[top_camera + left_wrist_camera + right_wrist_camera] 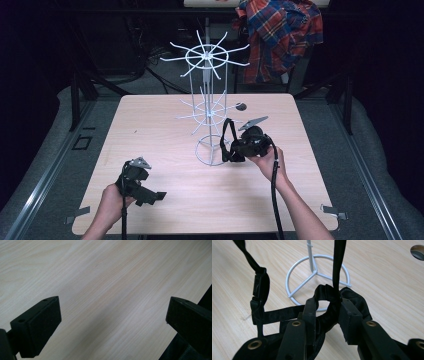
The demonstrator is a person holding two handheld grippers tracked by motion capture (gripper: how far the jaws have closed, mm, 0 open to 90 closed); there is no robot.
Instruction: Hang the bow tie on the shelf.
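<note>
Two grippers work over a pale wooden table (165,120) with bare wood on every side. The left gripper (159,196) sits low near the front edge, jaws spread wide with nothing between them. The right gripper (231,152) is clamped on a black strap (329,293) of a dark fabric bundle, held just beside the round base of a white wire rack (207,107) standing mid-table. The strap loops upward from the jaws.

Both forearms are left bare, no sleeves being worn. Each black gripper, left (159,196) and right (226,150), is topped by a grey three-cornered plate and trailed by a black cable. Brass-ringed screw holes are seen on the black jaw arms.
</note>
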